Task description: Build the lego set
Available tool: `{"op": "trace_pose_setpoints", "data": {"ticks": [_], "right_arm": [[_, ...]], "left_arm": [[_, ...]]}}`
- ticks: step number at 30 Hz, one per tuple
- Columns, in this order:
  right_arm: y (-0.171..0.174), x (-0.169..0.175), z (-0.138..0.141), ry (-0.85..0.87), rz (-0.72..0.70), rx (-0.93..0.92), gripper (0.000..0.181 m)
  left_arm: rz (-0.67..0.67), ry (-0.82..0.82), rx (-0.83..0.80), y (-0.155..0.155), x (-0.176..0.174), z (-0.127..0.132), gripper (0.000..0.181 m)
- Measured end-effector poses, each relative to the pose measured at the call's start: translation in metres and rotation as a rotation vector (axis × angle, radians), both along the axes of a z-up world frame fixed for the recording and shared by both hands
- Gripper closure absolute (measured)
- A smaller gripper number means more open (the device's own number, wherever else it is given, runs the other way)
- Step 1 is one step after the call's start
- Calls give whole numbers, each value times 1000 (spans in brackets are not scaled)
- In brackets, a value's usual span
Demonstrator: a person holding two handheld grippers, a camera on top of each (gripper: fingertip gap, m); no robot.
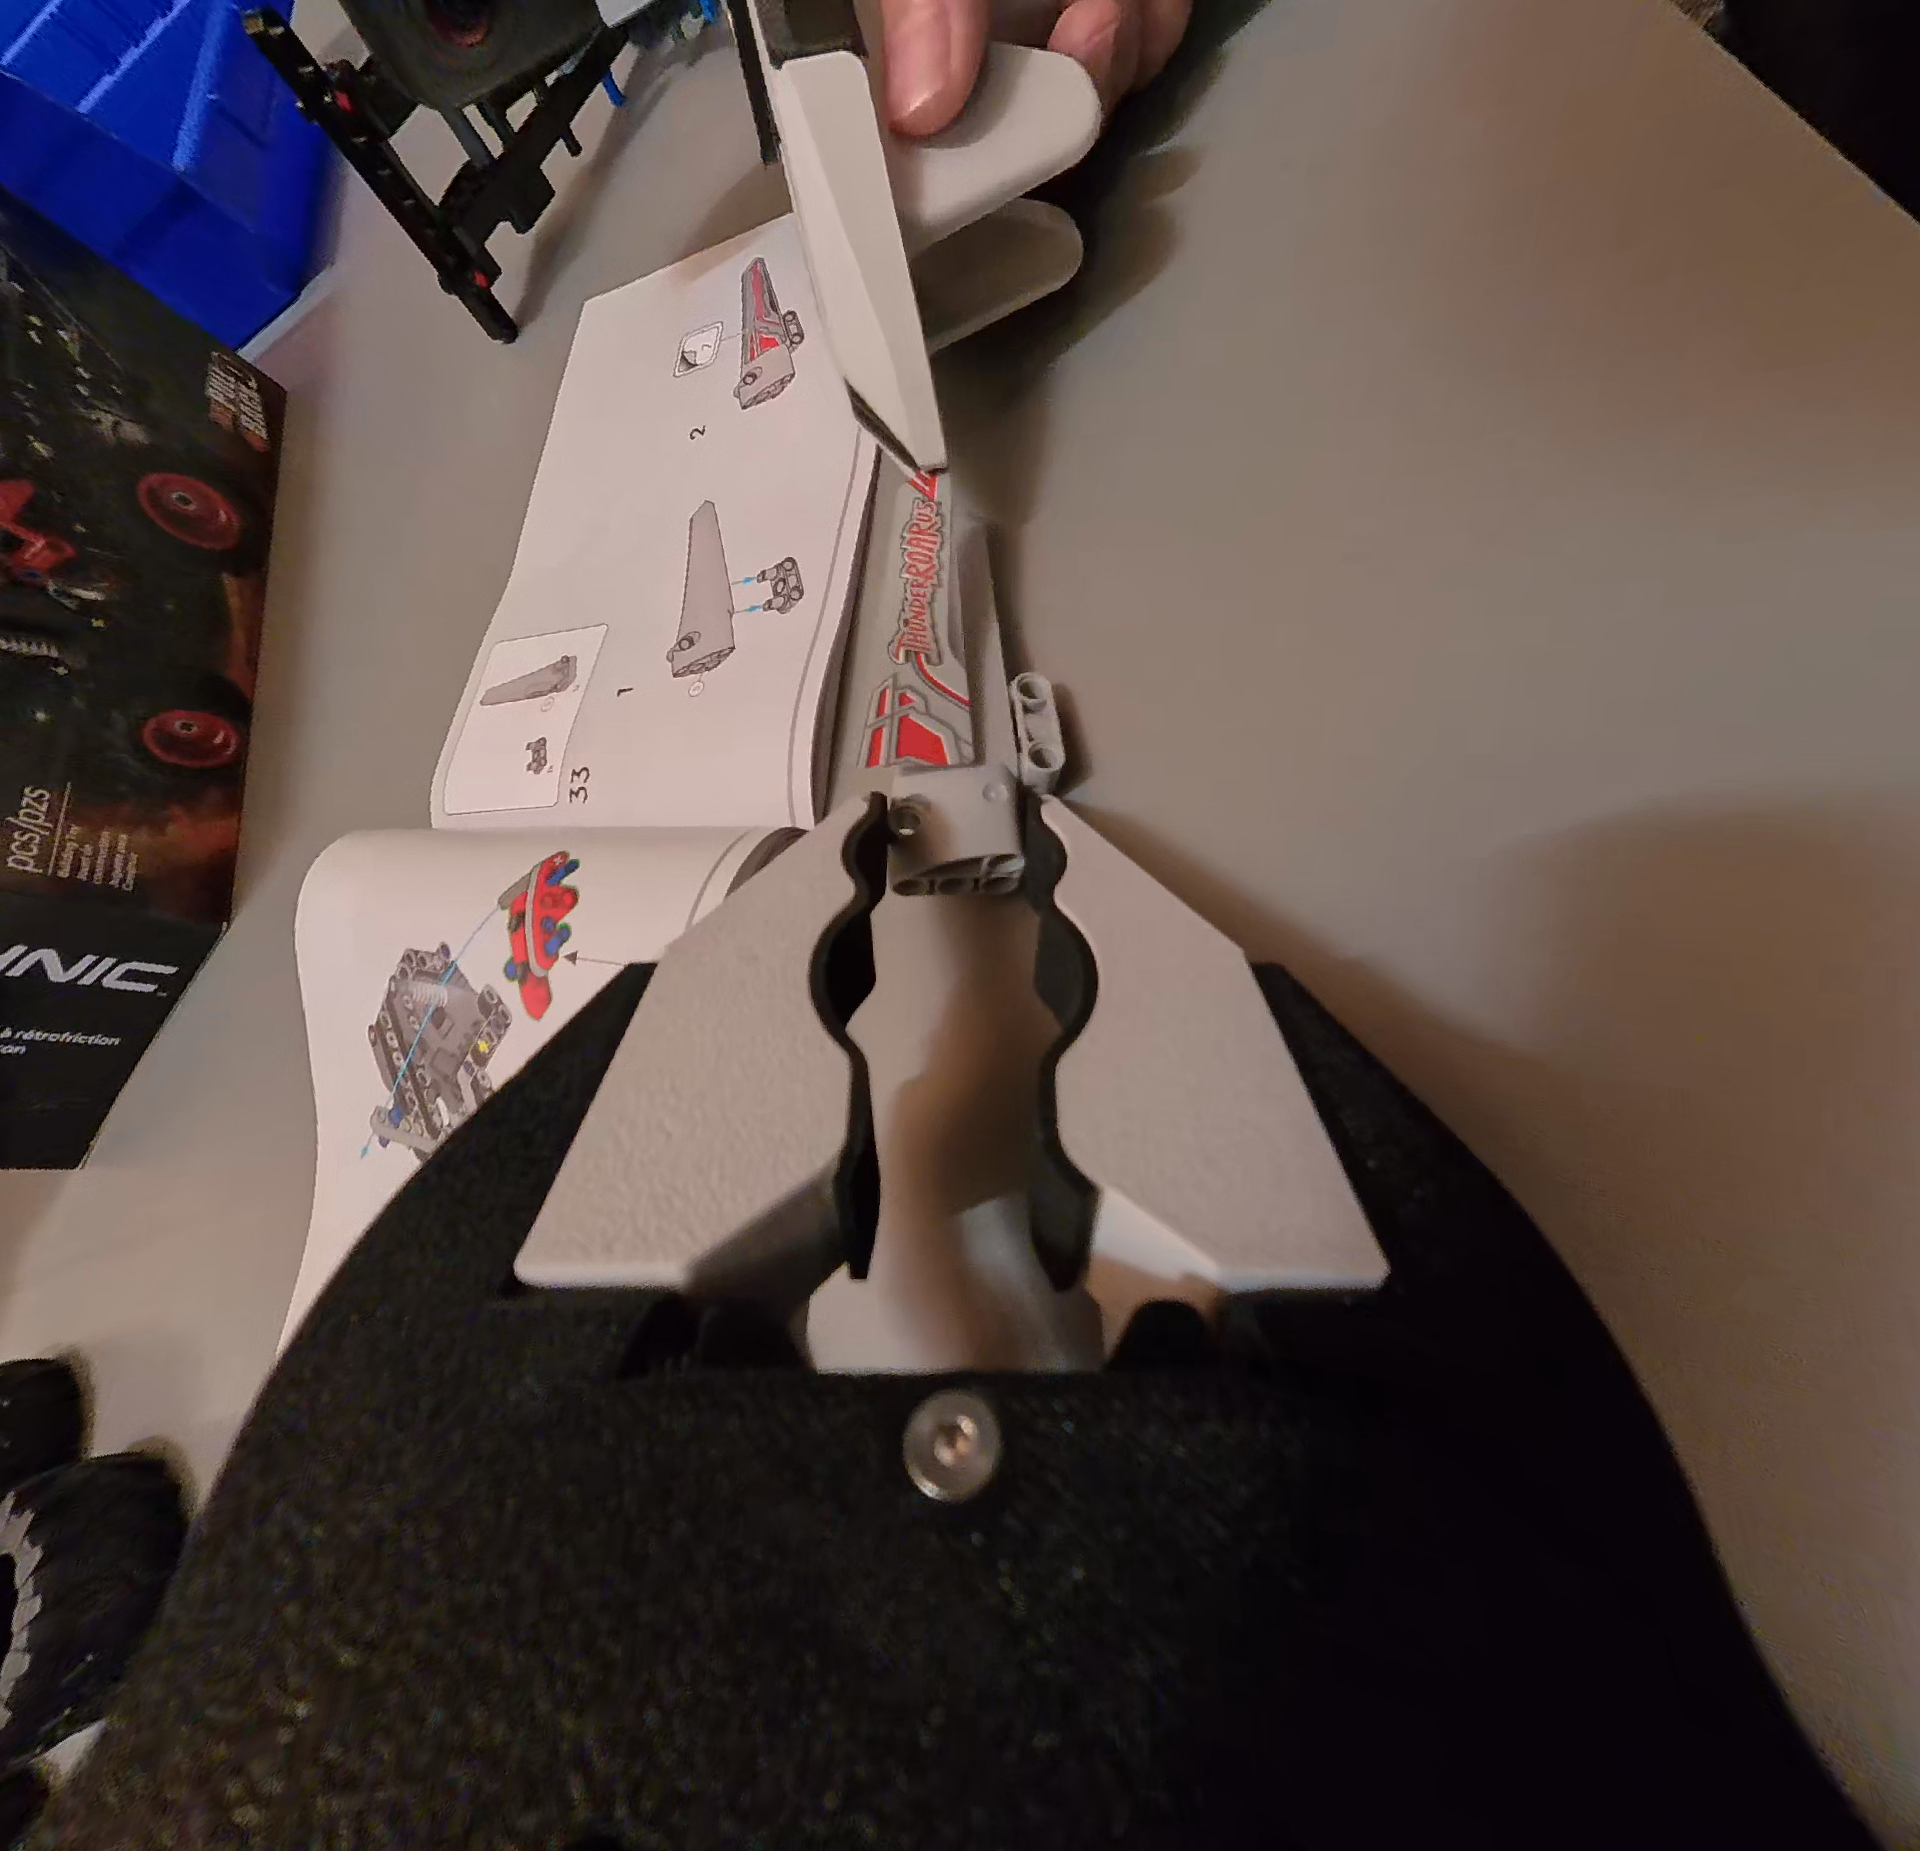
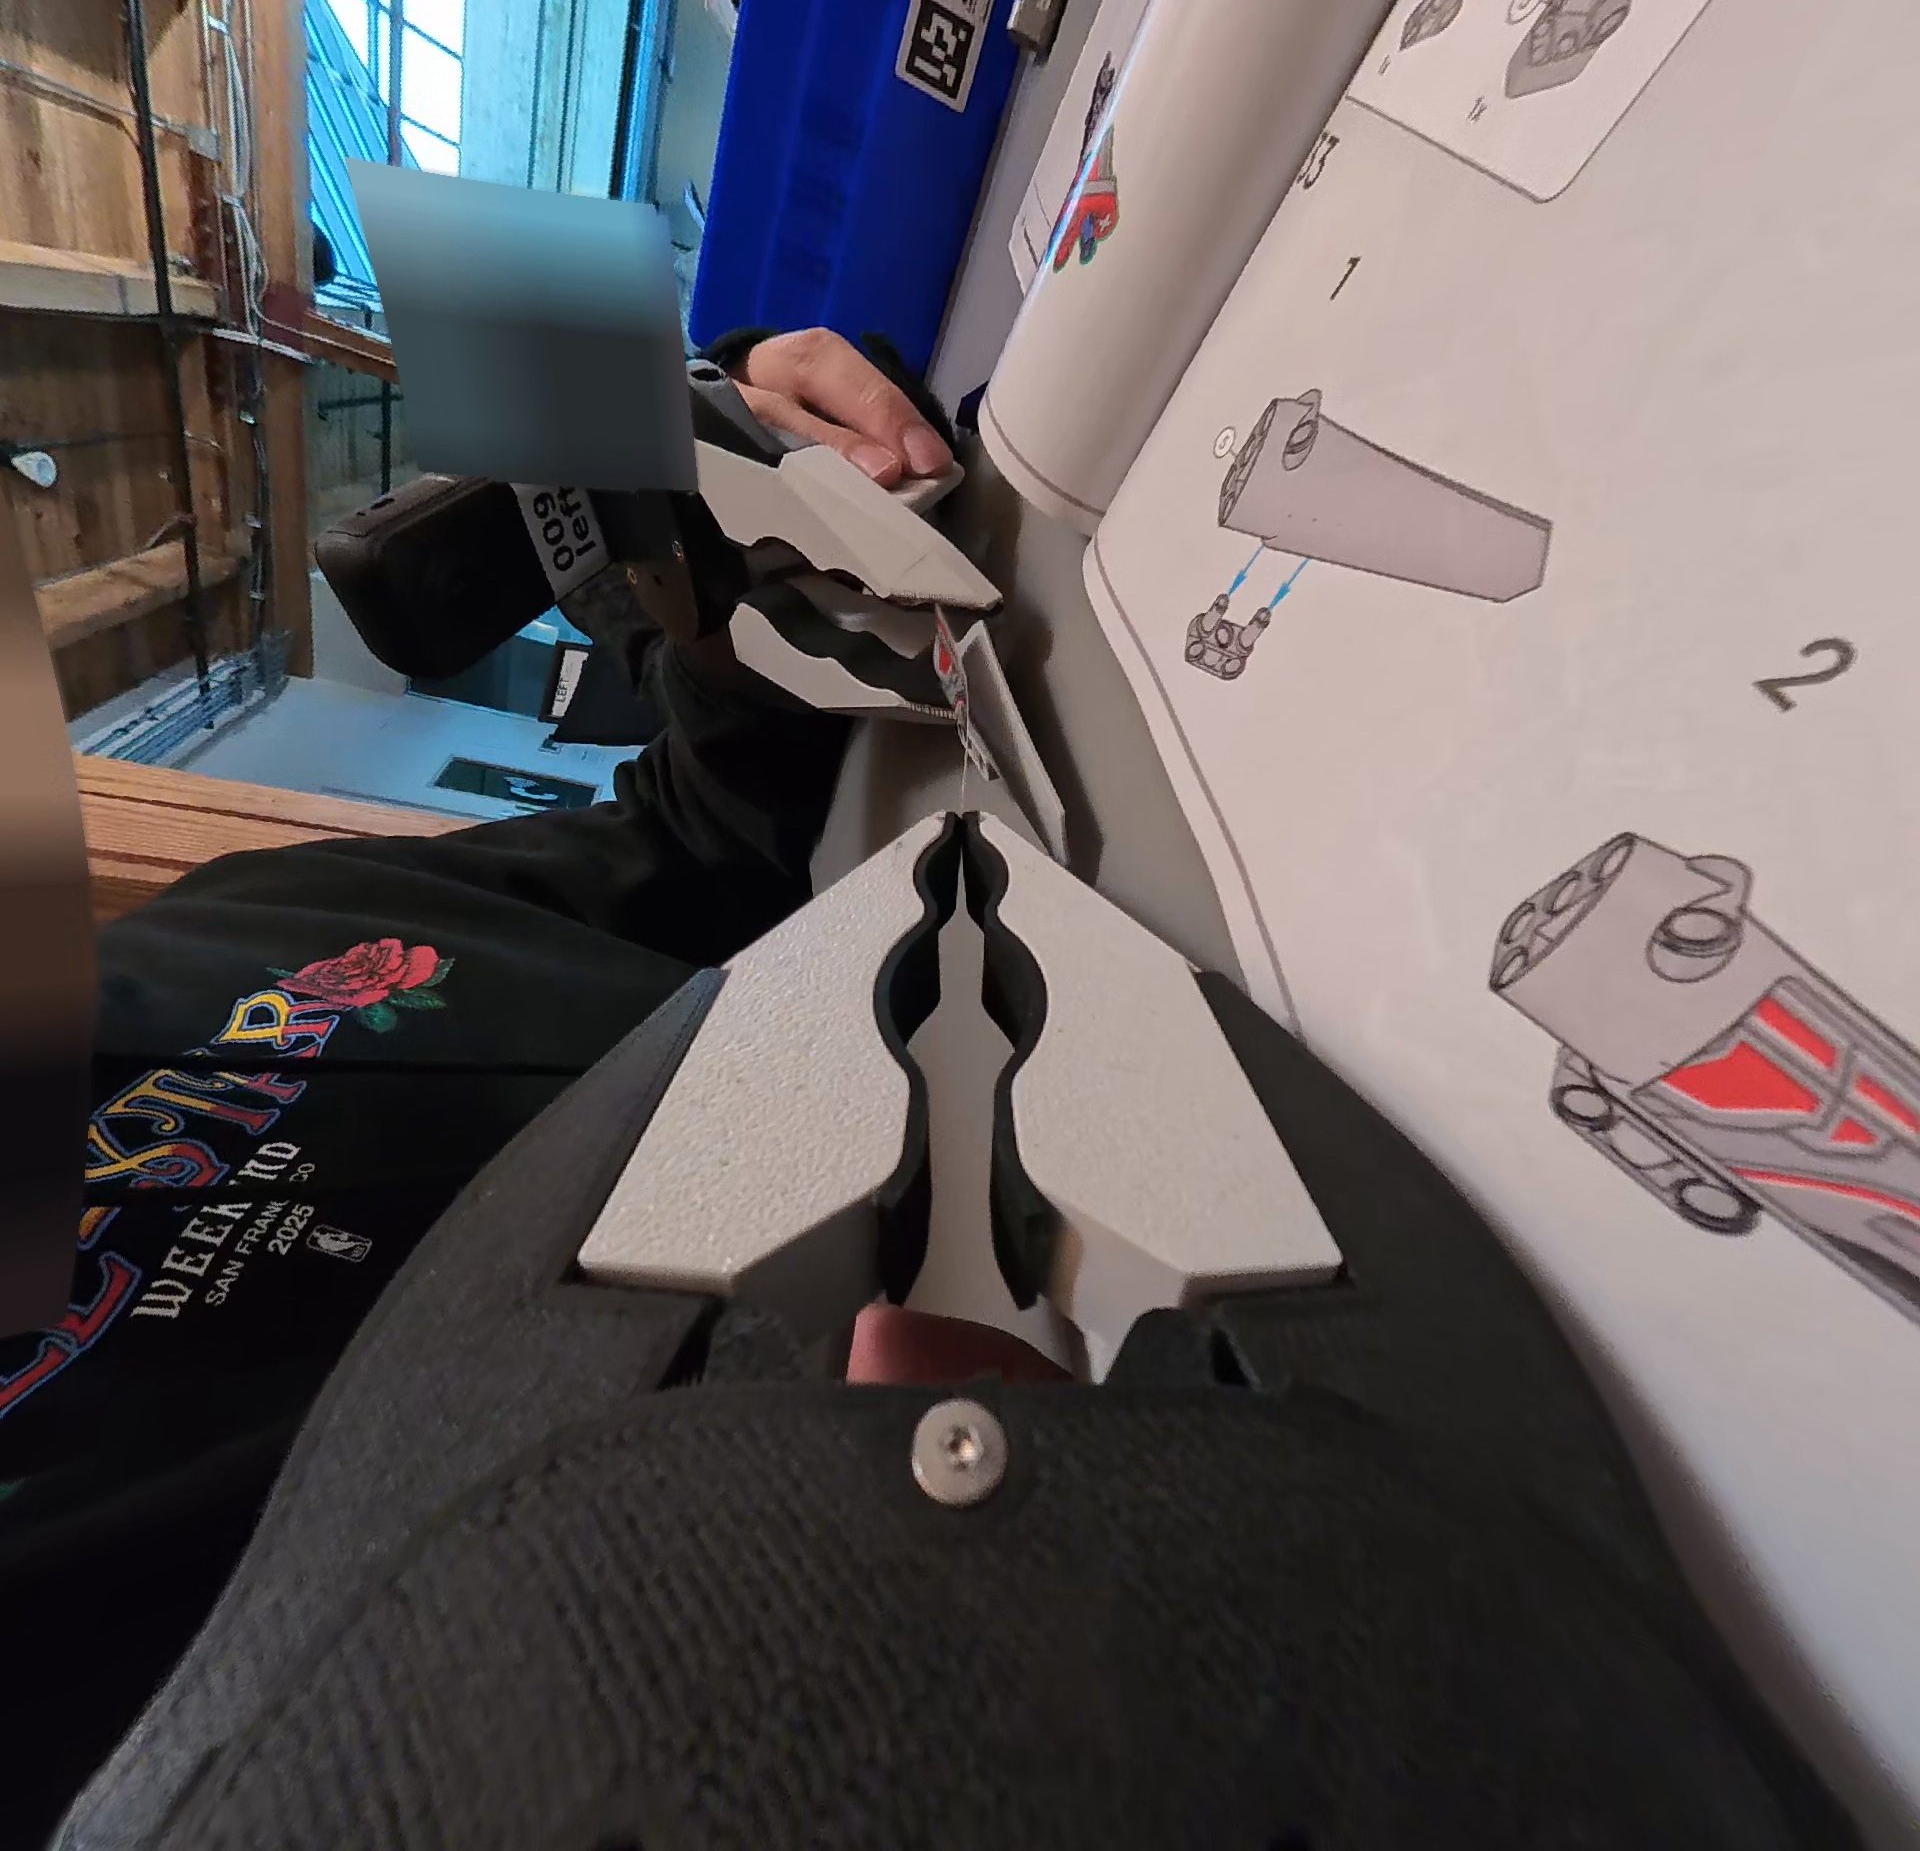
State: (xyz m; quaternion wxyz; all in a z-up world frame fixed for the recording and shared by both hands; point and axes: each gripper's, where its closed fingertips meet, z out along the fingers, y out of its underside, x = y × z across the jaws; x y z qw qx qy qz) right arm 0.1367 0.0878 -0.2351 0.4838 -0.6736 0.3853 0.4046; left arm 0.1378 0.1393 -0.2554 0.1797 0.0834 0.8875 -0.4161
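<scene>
My left jaws (image 1: 956,845) clench the thick end of the grey wedge panel (image 1: 925,658), which lies on the table (image 1: 1455,554) just beside the open instruction booklet (image 1: 665,575). My right jaws (image 2: 961,830) are pinched on the sticker (image 1: 920,606) at the panel's thin tip. A small grey connector (image 1: 1039,726) sticks out beside my left fingers. A set box (image 1: 114,658) and blue bin (image 1: 135,108) sit beyond the booklet.
</scene>
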Motion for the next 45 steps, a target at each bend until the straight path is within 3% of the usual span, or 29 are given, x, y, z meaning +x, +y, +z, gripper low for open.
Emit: {"op": "trace_pose_setpoints", "data": {"ticks": [45], "right_arm": [[-1,-2,-9,-32,5,-69,181]], "left_arm": [[-8,1,-1,0,-2,0,158]]}}
